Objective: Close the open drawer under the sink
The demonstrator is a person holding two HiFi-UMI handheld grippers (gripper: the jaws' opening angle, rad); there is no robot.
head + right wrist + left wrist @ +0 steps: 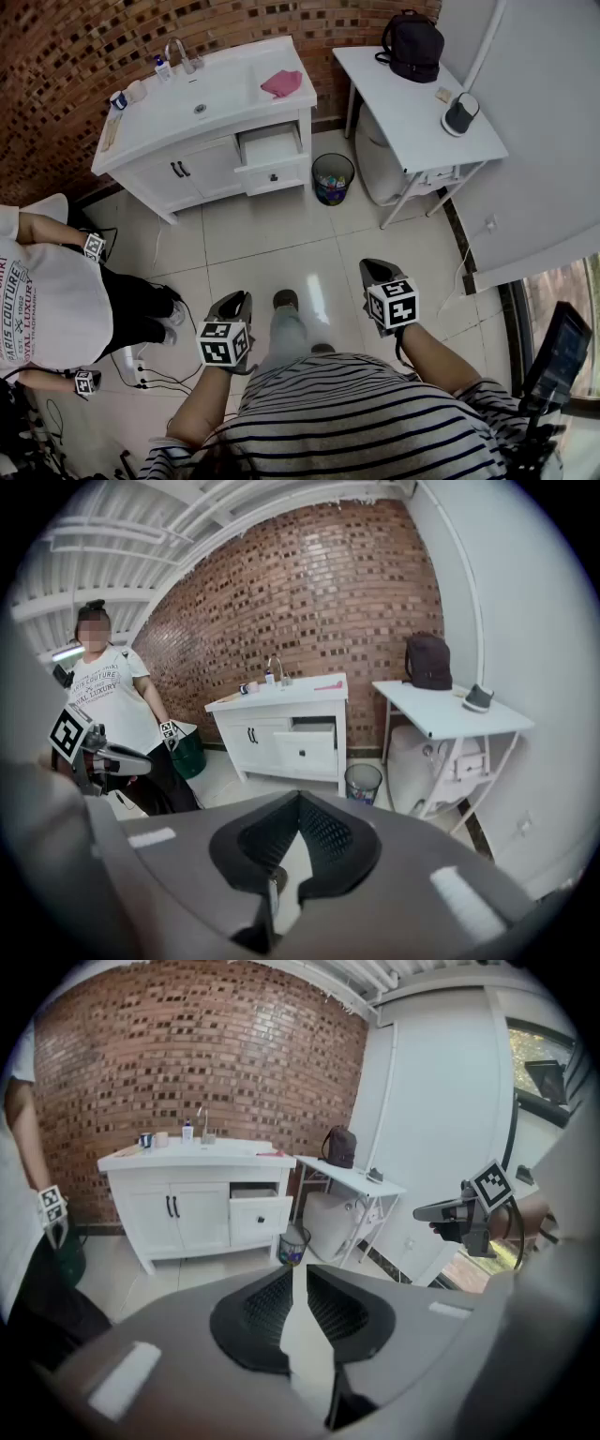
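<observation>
The white sink cabinet (202, 164) stands against the brick wall, far ahead of me. Its right-hand drawer (272, 150) is pulled out; it also shows as the drawer (258, 1215) and the drawer (309, 742) in the two gripper views. My left gripper (234, 302) hovers over the tiled floor well short of the cabinet, jaws a narrow slit apart and empty, left gripper (298, 1269). Level with it is my right gripper (375, 270), its tips meeting on nothing, right gripper (298, 796). Neither touches the drawer.
A waste bin (333, 178) with rubbish sits on the floor just right of the drawer. A white table (412, 103) carries a black backpack (412, 45). A person in a white shirt (47, 300) stands at my left. A pink cloth (281, 82) lies by the basin.
</observation>
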